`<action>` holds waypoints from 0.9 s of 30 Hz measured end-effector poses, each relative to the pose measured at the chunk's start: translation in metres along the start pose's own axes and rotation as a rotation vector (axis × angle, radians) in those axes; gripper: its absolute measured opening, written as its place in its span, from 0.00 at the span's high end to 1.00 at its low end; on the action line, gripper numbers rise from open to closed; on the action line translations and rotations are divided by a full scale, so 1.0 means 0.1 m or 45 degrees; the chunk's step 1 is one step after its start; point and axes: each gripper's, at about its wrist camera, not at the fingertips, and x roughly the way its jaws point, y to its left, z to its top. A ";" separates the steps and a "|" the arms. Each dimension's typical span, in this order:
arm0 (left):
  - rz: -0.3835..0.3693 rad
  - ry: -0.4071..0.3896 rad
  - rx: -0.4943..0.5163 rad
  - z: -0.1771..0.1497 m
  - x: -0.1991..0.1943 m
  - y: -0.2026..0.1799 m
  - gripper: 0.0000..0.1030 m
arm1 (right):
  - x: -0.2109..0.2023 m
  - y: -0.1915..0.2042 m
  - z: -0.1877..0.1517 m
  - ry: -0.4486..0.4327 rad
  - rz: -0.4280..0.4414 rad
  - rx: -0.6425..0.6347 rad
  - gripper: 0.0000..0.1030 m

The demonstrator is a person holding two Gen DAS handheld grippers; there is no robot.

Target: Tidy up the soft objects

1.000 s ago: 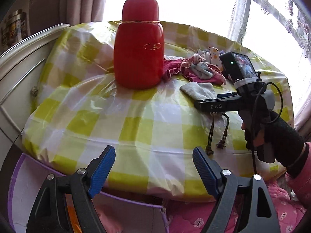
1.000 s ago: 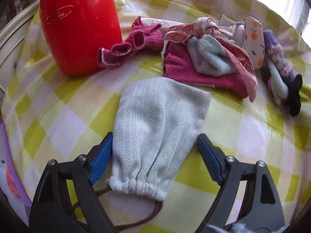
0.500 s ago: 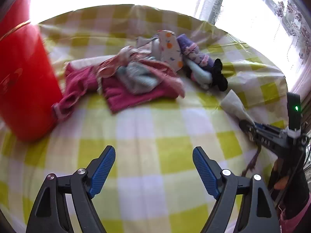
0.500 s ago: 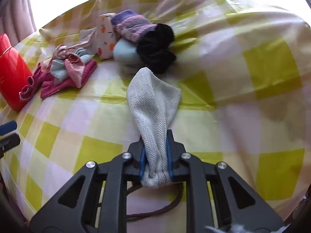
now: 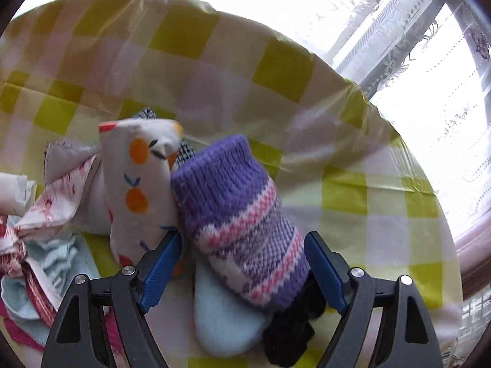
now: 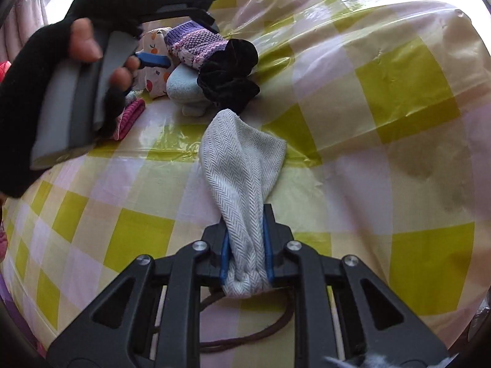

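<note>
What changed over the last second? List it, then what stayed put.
The right gripper closed on the grey drawstring pouch and dragged it away from the red flask. The left gripper swept across to straddle the purple knit sock, jaws open. The pile of soft items stayed on the checked tablecloth.

One grey pouch (image 6: 242,165), perhaps six other soft items.

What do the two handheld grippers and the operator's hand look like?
Both the left gripper and the right gripper have black skeletal frames with triangular cutouts, silver pivot bolts and blue finger pads. The left hand wears a black fingerless glove around a grey-and-black handle.
</note>
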 end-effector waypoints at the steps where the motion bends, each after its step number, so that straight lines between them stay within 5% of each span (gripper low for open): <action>1: 0.012 -0.033 0.038 0.02 0.01 -0.06 0.24 | 0.01 0.01 0.01 0.000 -0.003 -0.003 0.79; 2: 0.030 -0.060 0.093 0.01 -0.01 -0.13 0.48 | 0.00 0.00 0.02 0.000 -0.001 0.000 0.79; 3: 0.031 -0.064 0.159 -0.02 -0.04 -0.21 0.85 | -0.02 -0.02 0.01 -0.001 0.005 0.005 0.79; 4: -0.022 -0.049 0.200 -0.07 -0.09 -0.26 0.87 | -0.03 -0.04 0.00 -0.002 0.013 0.011 0.79; 9: -0.253 -0.127 0.377 -0.54 -0.91 -0.25 0.87 | -0.05 -0.09 -0.02 -0.007 0.044 0.041 0.79; 12: -0.317 -0.033 0.445 -0.88 -1.39 0.02 0.87 | -0.05 -0.10 -0.01 -0.006 0.043 0.038 0.79; 19: -0.094 0.306 0.548 -1.39 -1.55 0.77 0.82 | -0.08 -0.08 -0.01 -0.003 0.015 0.010 0.78; 20: -0.073 0.329 0.514 -1.44 -1.54 0.90 0.76 | -0.08 -0.07 -0.01 -0.003 0.010 0.006 0.78; 23: -0.057 0.336 0.393 -1.49 -1.43 1.09 0.39 | -0.08 -0.07 -0.02 -0.002 0.004 0.001 0.78; 27: -0.111 0.279 0.280 -1.57 -1.32 1.13 0.30 | -0.10 -0.06 -0.02 -0.001 0.006 0.001 0.78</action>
